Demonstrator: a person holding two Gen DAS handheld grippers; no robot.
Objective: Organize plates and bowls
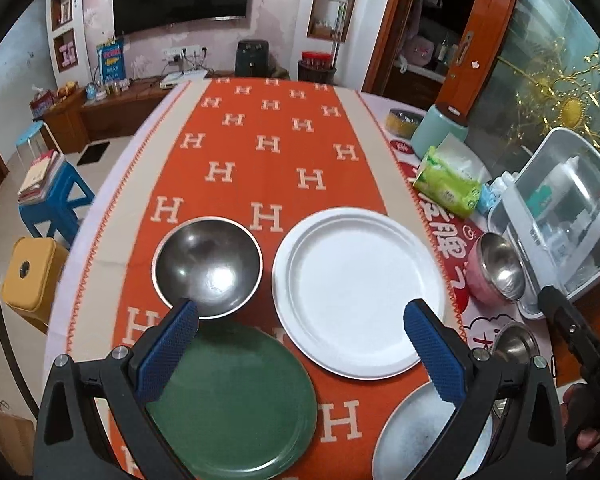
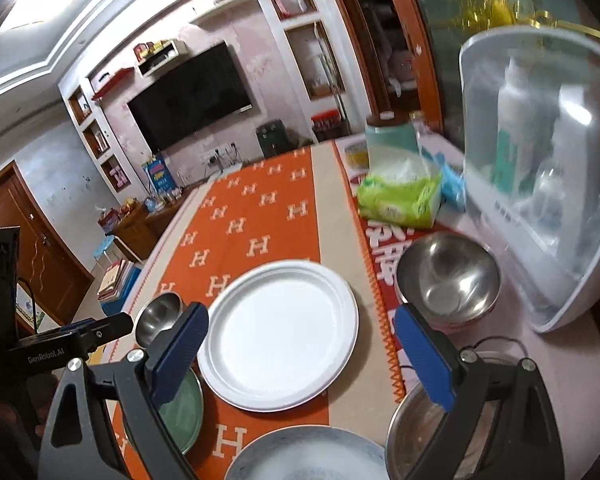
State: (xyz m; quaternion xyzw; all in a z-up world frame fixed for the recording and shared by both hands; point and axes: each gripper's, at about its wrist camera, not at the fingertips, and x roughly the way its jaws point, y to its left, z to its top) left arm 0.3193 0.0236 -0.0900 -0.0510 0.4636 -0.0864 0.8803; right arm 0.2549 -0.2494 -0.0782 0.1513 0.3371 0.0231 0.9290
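Observation:
On the orange H-patterned cloth point(image 1: 260, 148) lie a steel bowl point(image 1: 207, 266), a white plate point(image 1: 360, 292), a dark green plate point(image 1: 232, 408) and a grey plate point(image 1: 416, 436). My left gripper point(image 1: 300, 344) hovers open above the green and white plates, holding nothing. A pink bowl with a steel inside point(image 1: 498, 272) and another steel bowl point(image 1: 516, 342) sit to the right. My right gripper point(image 2: 300, 348) is open and empty over the white plate point(image 2: 280, 334), between the pink-sided bowl point(image 2: 448, 276), a large steel bowl point(image 2: 420, 432) and the green plate point(image 2: 184, 408).
A green tissue pack point(image 1: 448, 184), a mint container point(image 1: 440, 128) and a clear-lidded white appliance point(image 1: 560, 208) crowd the table's right side. Blue point(image 1: 56, 200) and yellow point(image 1: 32, 276) stools stand on the floor to the left. A hand holds the other gripper's black body point(image 2: 60, 344).

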